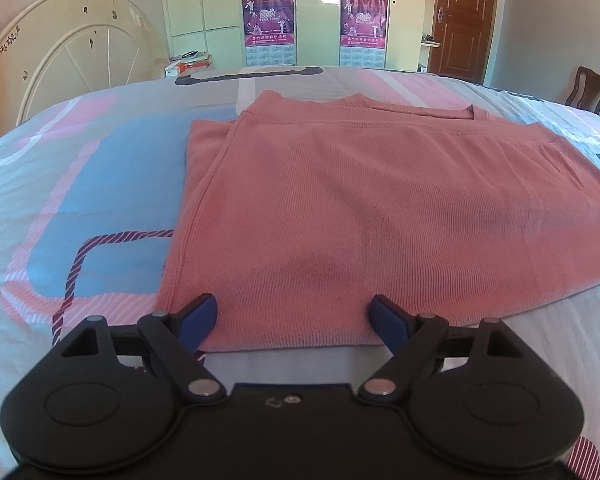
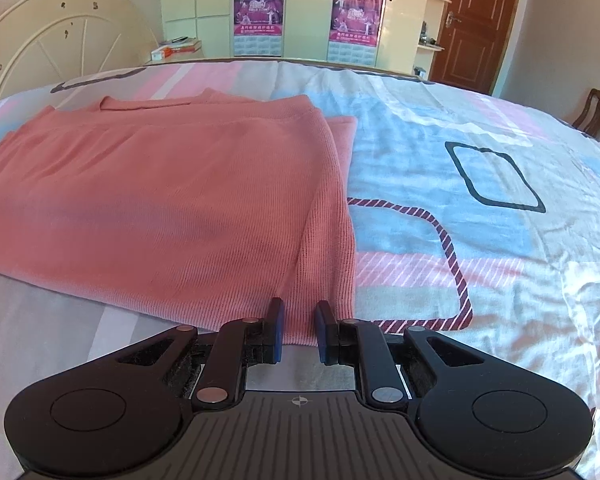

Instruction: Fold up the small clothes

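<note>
A salmon-pink ribbed garment [image 1: 340,208] lies folded flat on the bed; it also shows in the right wrist view [image 2: 172,208]. My left gripper [image 1: 294,312] is wide open, its blue-padded fingertips [image 1: 204,312] resting at the garment's near edge, close to its left corner. My right gripper [image 2: 299,320] is partly open with a narrow gap, its fingers [image 2: 278,328] straddling the near edge by the garment's right corner. Neither holds the cloth.
The bed sheet [image 2: 480,184] has pink, blue and white patches. A cream headboard [image 1: 72,52] stands at the far left, cupboards with posters [image 1: 268,12] behind, a brown door [image 1: 460,12] and a wooden chair [image 1: 586,90] at the right.
</note>
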`<state>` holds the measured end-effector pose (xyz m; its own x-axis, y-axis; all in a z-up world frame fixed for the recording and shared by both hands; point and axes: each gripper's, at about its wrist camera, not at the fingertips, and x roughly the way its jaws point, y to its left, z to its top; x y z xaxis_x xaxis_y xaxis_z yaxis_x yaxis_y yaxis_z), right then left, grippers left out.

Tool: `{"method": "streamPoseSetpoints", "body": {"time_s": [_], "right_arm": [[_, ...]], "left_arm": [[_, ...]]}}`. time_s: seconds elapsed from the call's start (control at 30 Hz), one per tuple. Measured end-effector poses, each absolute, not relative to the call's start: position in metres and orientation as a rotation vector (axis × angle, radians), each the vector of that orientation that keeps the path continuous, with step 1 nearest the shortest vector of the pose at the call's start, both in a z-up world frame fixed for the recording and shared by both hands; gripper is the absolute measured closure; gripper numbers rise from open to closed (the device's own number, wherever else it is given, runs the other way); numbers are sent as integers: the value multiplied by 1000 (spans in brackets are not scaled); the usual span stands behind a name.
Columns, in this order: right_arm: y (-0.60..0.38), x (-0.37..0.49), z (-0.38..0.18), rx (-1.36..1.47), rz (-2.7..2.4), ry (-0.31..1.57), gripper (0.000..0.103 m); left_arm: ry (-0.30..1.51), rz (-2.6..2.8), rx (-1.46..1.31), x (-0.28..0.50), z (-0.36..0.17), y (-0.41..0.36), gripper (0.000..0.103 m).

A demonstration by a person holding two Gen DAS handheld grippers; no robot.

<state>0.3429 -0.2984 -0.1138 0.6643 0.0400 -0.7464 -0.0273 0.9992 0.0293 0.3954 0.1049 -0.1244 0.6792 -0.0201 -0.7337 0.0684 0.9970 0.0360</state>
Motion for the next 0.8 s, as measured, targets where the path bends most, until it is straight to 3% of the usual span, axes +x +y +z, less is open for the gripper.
{"method": "streamPoseSetpoints", "body": {"time_s": [0.13,0.37,0.8], "right_arm": [[-298,343,-113,16,37,846,87],[-295,312,-81,144,114,735,86],[-234,367,-73,281,249,733,90]], "left_arm": [[845,-28,43,393,-119,108,18],[829,3,-158,351,-111,127,46],[612,76,-695,382,-138,175,48]]}}
